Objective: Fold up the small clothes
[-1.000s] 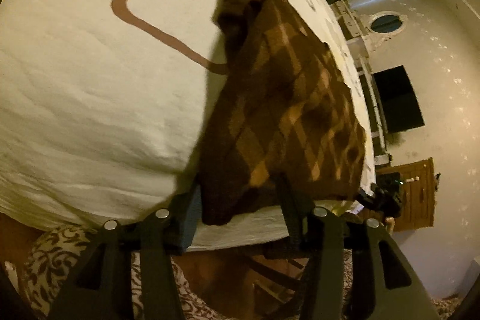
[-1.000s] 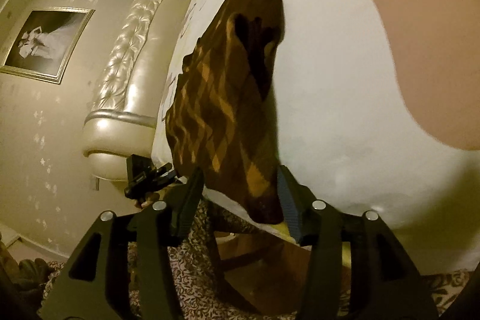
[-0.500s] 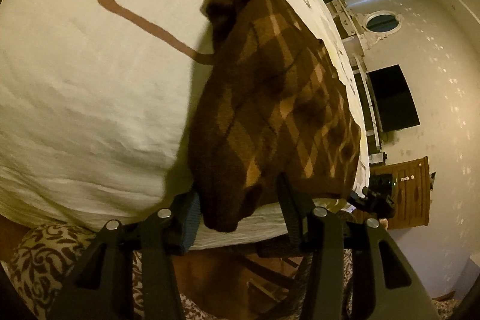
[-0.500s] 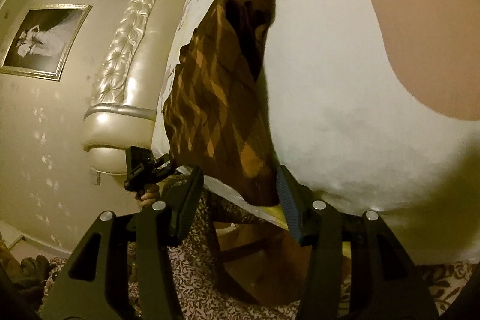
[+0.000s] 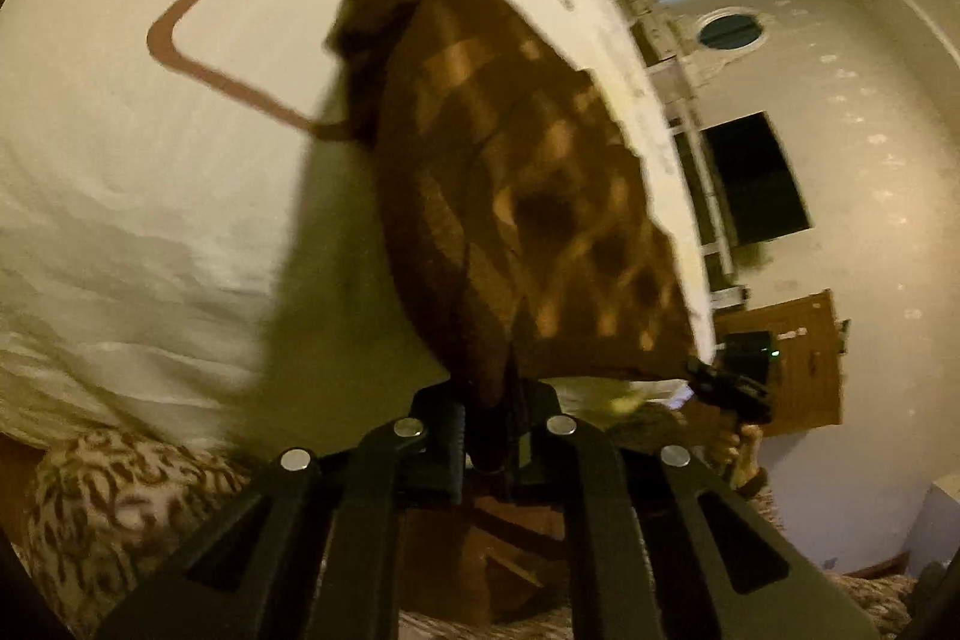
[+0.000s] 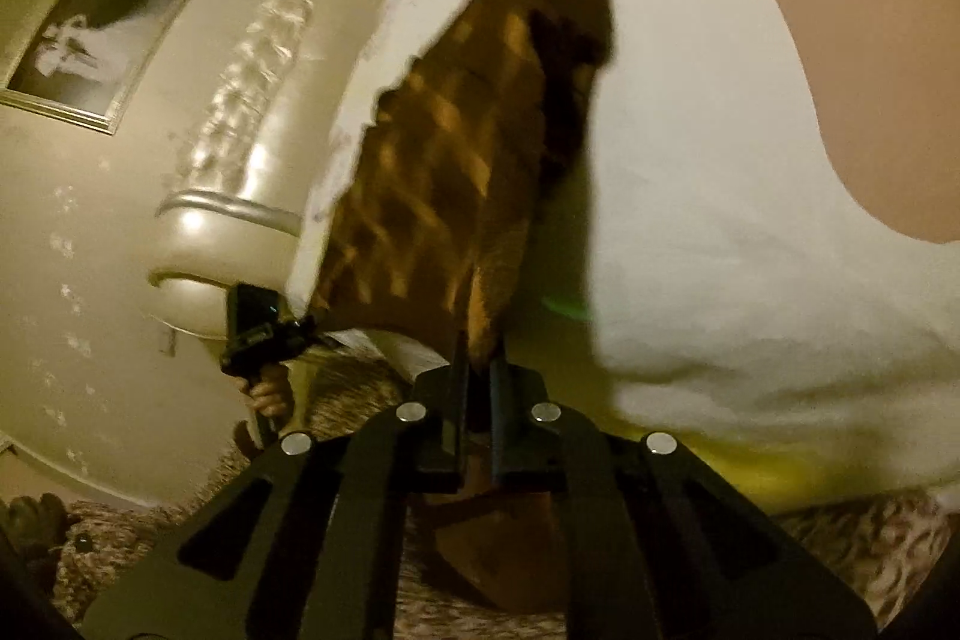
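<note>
On the white bedsheet [image 5: 150, 196] with brown rounded-rectangle outlines lies the small brown knitted garment with an orange diamond pattern [image 5: 528, 196], spread lengthwise away from both cameras and reaching the near edge of the bed. At that near edge, the left gripper [image 5: 489, 430] has just been closing, and its jaws are now pressed together on one lower corner of the garment, the cloth bunched between the black fingers. The right gripper [image 6: 477, 388] has likewise just been closing; its jaws pinch the opposite lower corner, a narrow fold of fabric standing up between them. Each gripper appears in the other's camera view as a small black unit at the bed edge, held by a hand [image 6: 267, 391]. Between the two pinched corners the hem hangs slightly clear of the sheet, while the far part of the garment rests on the bed. Both views are motion-blurred. Left of the bed in the right wrist view stands a pale tufted headboard [image 6: 252, 112], with a framed picture [image 6: 90, 46] on the wall. A patterned brown-and-cream carpet [image 5: 114, 514] shows below the bed edge.
</note>
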Motion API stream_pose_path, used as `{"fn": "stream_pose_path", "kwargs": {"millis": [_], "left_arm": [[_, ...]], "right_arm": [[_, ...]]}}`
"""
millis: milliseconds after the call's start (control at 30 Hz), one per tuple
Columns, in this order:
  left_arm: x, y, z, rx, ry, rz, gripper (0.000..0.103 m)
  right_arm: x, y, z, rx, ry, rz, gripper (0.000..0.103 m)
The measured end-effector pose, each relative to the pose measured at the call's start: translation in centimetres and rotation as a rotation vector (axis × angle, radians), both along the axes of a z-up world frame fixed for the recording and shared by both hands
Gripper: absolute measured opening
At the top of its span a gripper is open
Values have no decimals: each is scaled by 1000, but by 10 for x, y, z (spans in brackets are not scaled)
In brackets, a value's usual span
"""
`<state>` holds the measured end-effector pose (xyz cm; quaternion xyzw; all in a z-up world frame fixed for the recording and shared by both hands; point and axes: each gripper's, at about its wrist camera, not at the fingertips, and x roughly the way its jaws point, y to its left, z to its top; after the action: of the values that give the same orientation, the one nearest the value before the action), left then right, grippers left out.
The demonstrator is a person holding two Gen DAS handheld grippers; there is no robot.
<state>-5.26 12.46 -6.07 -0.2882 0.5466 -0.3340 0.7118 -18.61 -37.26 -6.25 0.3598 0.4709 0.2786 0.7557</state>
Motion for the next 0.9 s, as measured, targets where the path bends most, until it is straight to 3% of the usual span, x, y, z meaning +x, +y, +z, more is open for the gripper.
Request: {"fn": "stream_pose_path", "kwargs": {"millis": [300,533,667,733,900], "left_arm": [[-22,24,72,-213,-63,99,9],[-3,33,125,-325,-65,230,9],[34,19,146,-311,-88,275,9],[57,13,146,-329,-70,283,9],[131,-5,134,-264,-33,338,9]], "right_arm": [[-21,-9,60,154,-127,-47,4],[-7,-18,104,302,-222,-123,4],[25,-23,118,335,-256,-174,4],[44,-27,119,353,-261,-194,4],[109,-37,107,353,-224,-281,4]]}}
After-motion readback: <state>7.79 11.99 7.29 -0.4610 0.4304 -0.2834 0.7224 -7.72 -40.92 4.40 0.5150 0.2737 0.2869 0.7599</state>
